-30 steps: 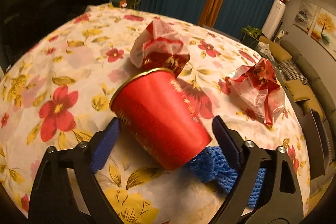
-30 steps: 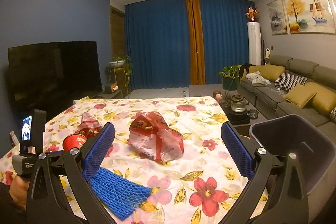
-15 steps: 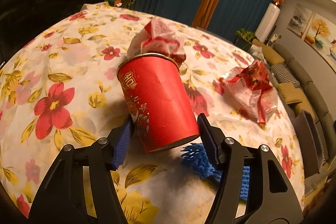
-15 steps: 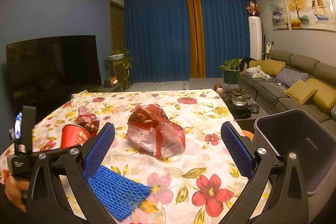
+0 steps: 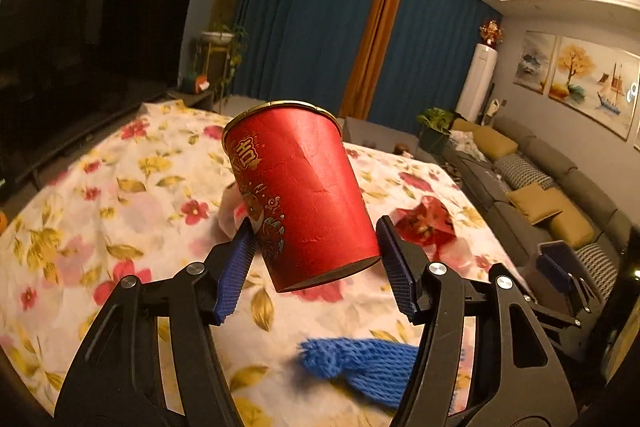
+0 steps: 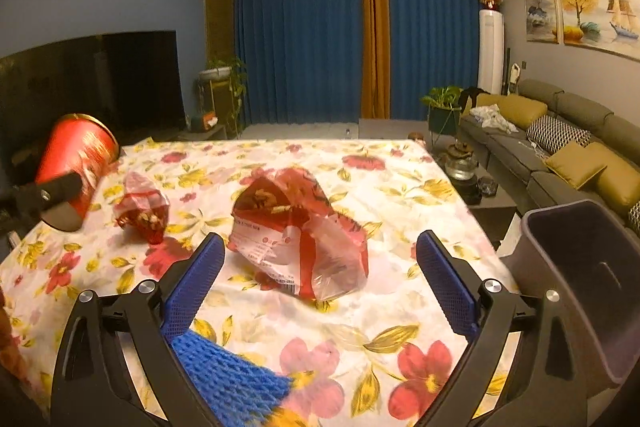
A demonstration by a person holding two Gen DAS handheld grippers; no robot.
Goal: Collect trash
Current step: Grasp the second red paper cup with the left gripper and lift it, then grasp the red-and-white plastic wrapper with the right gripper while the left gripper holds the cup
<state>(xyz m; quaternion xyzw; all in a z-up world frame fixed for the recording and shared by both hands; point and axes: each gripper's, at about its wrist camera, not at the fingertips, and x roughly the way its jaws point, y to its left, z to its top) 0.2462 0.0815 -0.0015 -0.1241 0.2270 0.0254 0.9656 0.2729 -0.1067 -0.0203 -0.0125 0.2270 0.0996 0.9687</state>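
The dark bin (image 6: 580, 291) at the table's (image 6: 400, 187) right edge shows nothing inside. The left gripper (image 5: 316, 259) clamps a red cup (image 5: 300, 199), gold-rimmed, tilted, clear above the near left corner. The right gripper (image 6: 320, 279), wide, frames a wrapper (image 6: 296, 231) mid-table.

A red paper cup (image 5: 304, 195) with a gold rim and gold print is clamped near its base between the pads of the left tool (image 5: 316, 259), tilted and lifted clear of the flowered worktop (image 6: 400, 195). On the worktop lie a large crumpled red-and-clear wrapper (image 6: 300, 231) near the middle, a smaller crumpled red wrapper (image 6: 142, 207) to its left, and a blue foam net sleeve (image 6: 228, 379) at the near edge. A dark bin (image 6: 588, 275) stands open just beside the worktop's right edge.
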